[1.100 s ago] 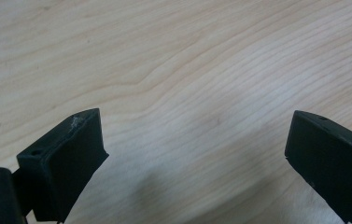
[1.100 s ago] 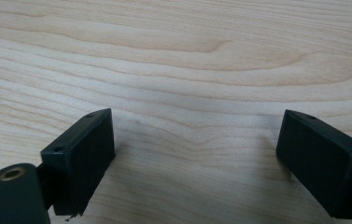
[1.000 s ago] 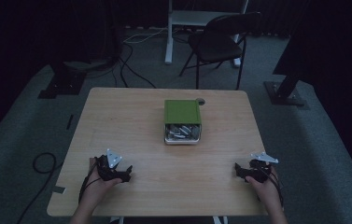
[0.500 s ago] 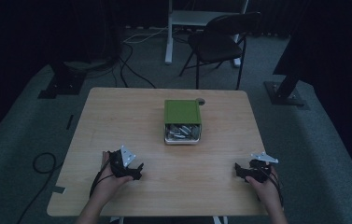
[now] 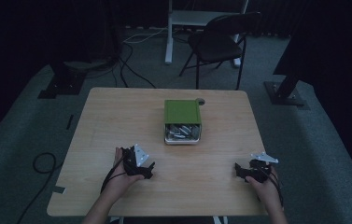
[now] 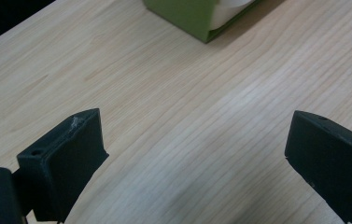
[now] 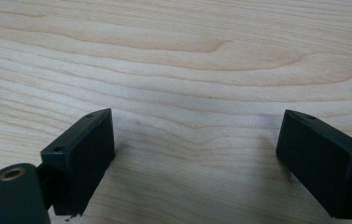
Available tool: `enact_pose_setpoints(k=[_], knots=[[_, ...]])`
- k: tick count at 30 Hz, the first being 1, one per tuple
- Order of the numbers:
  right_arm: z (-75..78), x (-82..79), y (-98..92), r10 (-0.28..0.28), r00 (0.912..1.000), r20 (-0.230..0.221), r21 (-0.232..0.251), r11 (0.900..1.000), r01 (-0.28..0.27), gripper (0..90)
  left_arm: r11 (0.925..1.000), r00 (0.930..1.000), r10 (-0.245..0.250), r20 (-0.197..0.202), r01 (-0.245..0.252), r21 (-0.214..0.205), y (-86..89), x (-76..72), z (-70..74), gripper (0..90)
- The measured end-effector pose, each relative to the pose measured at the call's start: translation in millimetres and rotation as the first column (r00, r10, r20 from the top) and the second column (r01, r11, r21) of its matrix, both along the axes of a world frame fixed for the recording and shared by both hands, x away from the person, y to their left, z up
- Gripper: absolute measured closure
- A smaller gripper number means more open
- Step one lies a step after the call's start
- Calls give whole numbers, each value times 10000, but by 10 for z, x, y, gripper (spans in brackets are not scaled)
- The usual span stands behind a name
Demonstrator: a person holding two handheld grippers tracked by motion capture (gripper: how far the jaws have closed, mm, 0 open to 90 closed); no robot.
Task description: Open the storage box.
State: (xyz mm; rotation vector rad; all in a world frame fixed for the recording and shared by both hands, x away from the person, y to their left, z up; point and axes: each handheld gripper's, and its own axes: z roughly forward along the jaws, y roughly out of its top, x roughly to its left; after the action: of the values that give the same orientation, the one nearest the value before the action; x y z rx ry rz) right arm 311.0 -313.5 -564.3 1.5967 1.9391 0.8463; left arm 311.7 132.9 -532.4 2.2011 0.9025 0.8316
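Observation:
A green box (image 5: 182, 112) stands at the middle of the wooden table (image 5: 117, 116), its near end open on a white tray of several grey metal parts (image 5: 181, 132). My left gripper (image 5: 148, 169) lies near the front left, open, pointing right and toward the box. In the left gripper view the jaws stand wide apart over bare wood with the green box (image 6: 187, 16) at the top edge. My right gripper (image 5: 238, 171) rests near the front right corner, open, its jaws wide apart over bare wood in the right gripper view.
A black folding chair (image 5: 220, 39) and a white desk leg (image 5: 169, 32) stand beyond the table's far edge. Cables (image 5: 38, 163) trail on the grey carpet at the left. A small dark round thing (image 5: 200, 101) sits by the box's far right corner.
My left gripper has moved right and slightly forward along the table's front, toward the box. The right gripper has stayed put.

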Motion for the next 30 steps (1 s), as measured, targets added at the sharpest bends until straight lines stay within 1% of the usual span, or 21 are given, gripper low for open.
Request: enact_pose_setpoints(k=[2, 4, 5, 6, 7, 10, 11, 16, 17, 18, 22, 23, 24, 25, 28, 29, 30], knots=[[0, 0, 0, 0, 10000, 0, 0, 10000, 0, 110, 9997, 9999, -104, 120, 101, 240, -40, 0, -8, 53], [0, 1, 0, 7, 10000, 1, -1, 10000, -7, 110, 9996, 9998, -130, 173, 126, 259, -61, 1, -10, 53], [0, 2, -1, 20, 10000, 2, -1, 10000, -20, 109, 9987, 9992, -293, 280, 281, 432, -106, 3, -10, 53], [0, 2, -1, 20, 10000, 2, -1, 10000, -20, 109, 9987, 9992, -293, 280, 281, 432, -106, 3, -10, 53], [0, 2, -1, 25, 10000, 3, -2, 10000, -25, 110, 9981, 9987, -351, 357, 333, 519, -140, 4, -9, 53], [0, 2, -1, 26, 10000, 3, -1, 10000, -26, 110, 9982, 9984, -462, 320, 449, 402, -182, 8, -10, 53], [0, 2, -2, 26, 10000, 3, -3, 10000, -26, 109, 9971, 9978, -584, 325, 567, 511, -217, 10, -13, 53], [0, 2, -1, 27, 10000, 0, 1, 10000, -27, 110, 9953, 9960, -806, 380, 784, 566, -304, 22, -15, 53], [0, 2, -2, 30, 10000, 3, 1, 10000, -30, 110, 9941, 9949, -924, 396, 899, 613, -346, 32, -7, 53], [0, 2, -2, 30, 10000, 3, 1, 10000, -30, 110, 9941, 9949, -924, 396, 899, 613, -346, 32, -7, 53], [0, 2, -2, 30, 10000, 2, 0, 10000, -30, 110, 9904, 9910, -1217, 564, 1175, 722, -436, 49, 13, 53], [0, 2, -2, 26, 10000, -1, -1, 10000, -26, 110, 9887, 9885, -1350, 685, 1299, 748, -483, 50, 21, 53], [0, 2, -2, 26, 10000, -1, -1, 10000, -26, 110, 9887, 9885, -1350, 685, 1299, 748, -483, 50, 21, 54], [0, 2, -1, 27, 10000, -1, 2, 10000, -27, 110, 9862, 9862, -1477, 742, 1412, 862, -525, 57, 24, 53], [0, 2, -2, 25, 10000, -1, 1, 10000, -25, 110, 9846, 9849, -1564, 743, 1495, 910, -563, 70, 16, 53], [0, 2, -2, 30, 10000, 3, 0, 10000, -30, 110, 9817, 9831, -1674, 735, 1594, 1041, -599, 88, 8, 53], [0, 2, -2, 30, 10000, 3, 0, 10000, -30, 110, 9817, 9831, -1674, 735, 1594, 1041, -599, 88, 8, 53]])
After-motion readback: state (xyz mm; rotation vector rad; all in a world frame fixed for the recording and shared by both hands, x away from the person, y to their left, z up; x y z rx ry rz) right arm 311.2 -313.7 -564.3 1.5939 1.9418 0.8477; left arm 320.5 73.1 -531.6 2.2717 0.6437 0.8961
